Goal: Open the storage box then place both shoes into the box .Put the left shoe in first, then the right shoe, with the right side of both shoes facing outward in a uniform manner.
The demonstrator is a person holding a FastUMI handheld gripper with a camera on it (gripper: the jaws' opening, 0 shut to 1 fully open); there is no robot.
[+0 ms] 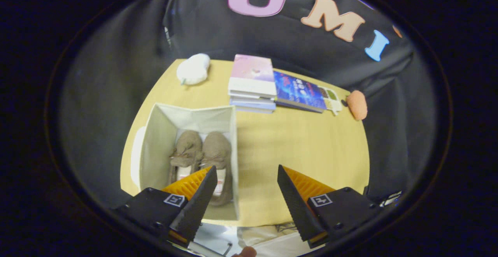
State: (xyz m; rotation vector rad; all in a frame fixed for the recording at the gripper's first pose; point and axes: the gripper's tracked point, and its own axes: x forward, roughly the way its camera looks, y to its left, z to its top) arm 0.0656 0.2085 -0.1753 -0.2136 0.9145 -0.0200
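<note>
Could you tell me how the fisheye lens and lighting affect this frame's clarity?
In the gripper view, the lens bows the table edges; light is even and soft, without glare; the shoes in the storage box look slightly soft, as do the books; the open claw stays crisp.

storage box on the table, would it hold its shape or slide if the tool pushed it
The storage box looks like thin fabric, so its walls would probably flex. With only two slippers inside it seems light and would likely slide on the smooth table. The open tool hovers above.

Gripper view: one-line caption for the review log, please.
Open tool held above the table; both brown shoes lie side by side inside the open storage box.
</note>
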